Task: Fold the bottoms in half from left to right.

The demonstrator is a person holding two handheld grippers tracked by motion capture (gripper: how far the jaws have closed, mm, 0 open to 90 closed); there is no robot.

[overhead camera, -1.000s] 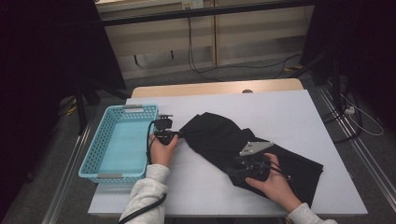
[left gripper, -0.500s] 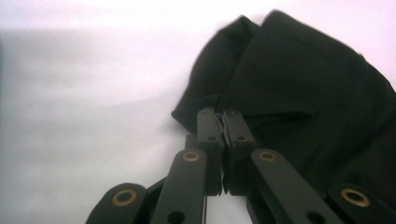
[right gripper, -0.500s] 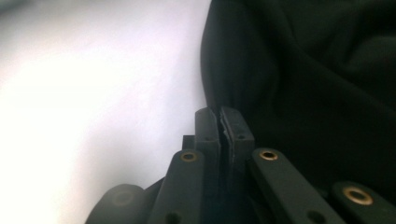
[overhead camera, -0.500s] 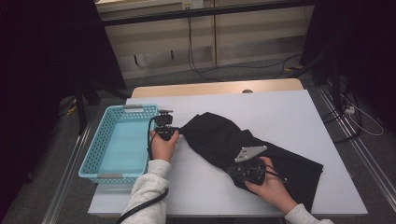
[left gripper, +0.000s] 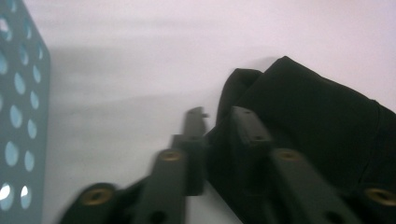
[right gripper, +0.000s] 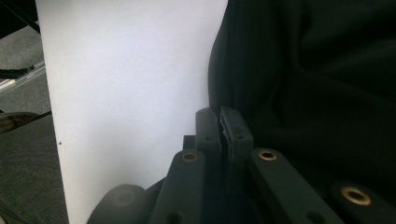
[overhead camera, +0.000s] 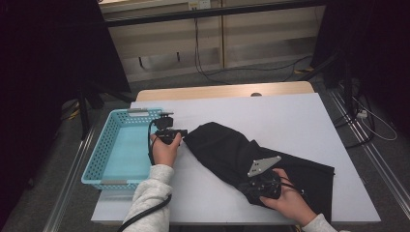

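My left gripper [overhead camera: 186,132] sat near the left edge of the table [overhead camera: 290,116], just beside the turquoise basket [overhead camera: 104,159], at the upper-left end of the black cloth [overhead camera: 227,150]. In the left gripper view its jaws had just been opening: a narrow gap stood between them, with a fold of the cloth [left gripper: 317,126] lying in that gap and over the right-hand jaw; whether the pads pressed on the fabric I could not tell. My right gripper [overhead camera: 247,186] lay toward the near edge of the table, on the lower part of the cloth. In the right gripper view its jaws stood closed together, pinching the hem of the cloth [right gripper: 303,84] at its left border, with bare table surface [right gripper: 130,70] beside them. The cloth lay crumpled in a diagonal band from the centre-left of the table down to the near right corner.
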